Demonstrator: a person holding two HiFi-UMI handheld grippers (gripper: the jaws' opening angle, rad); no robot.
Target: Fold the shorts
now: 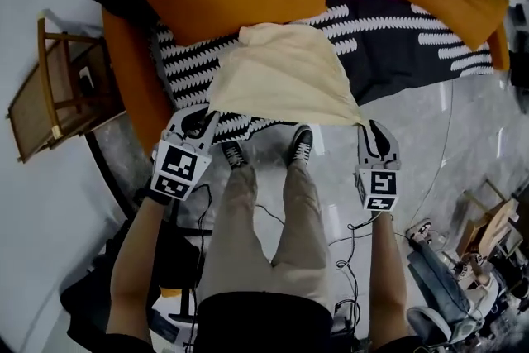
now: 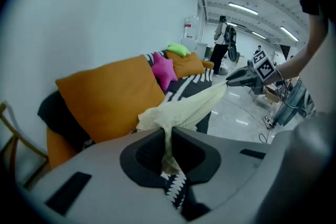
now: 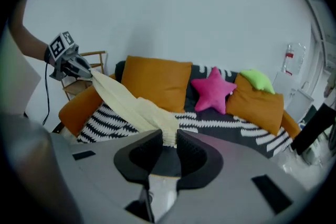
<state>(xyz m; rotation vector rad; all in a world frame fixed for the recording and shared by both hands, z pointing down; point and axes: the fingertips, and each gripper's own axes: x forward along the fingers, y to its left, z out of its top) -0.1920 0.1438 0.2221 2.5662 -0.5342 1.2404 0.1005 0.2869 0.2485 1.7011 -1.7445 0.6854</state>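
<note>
Head view: the shorts (image 1: 285, 74), pale yellow, hang spread between the left gripper (image 1: 205, 118) and the right gripper (image 1: 369, 128). Their far edge lies on the striped blanket (image 1: 397, 29) beyond both grippers. Only this view shows the wooden chair (image 1: 50, 87) outboard of the left gripper, and the person's shoes (image 1: 302, 146) between the two grippers, below the cloth.

Left gripper view: it alone shows a standing person (image 2: 224, 42) far off, beyond the right gripper.

Right gripper view: it shows the cushions in a row beyond the jaws: orange cushion (image 3: 157, 81), pink star cushion (image 3: 214, 89), green cushion (image 3: 257, 78).

Left gripper: jaws nearly together, pinching one corner of the shorts, cloth bunched in the slot.

Right gripper: jaws narrow, clamped on the opposite corner.

The held edge runs stretched from one gripper to the other
</note>
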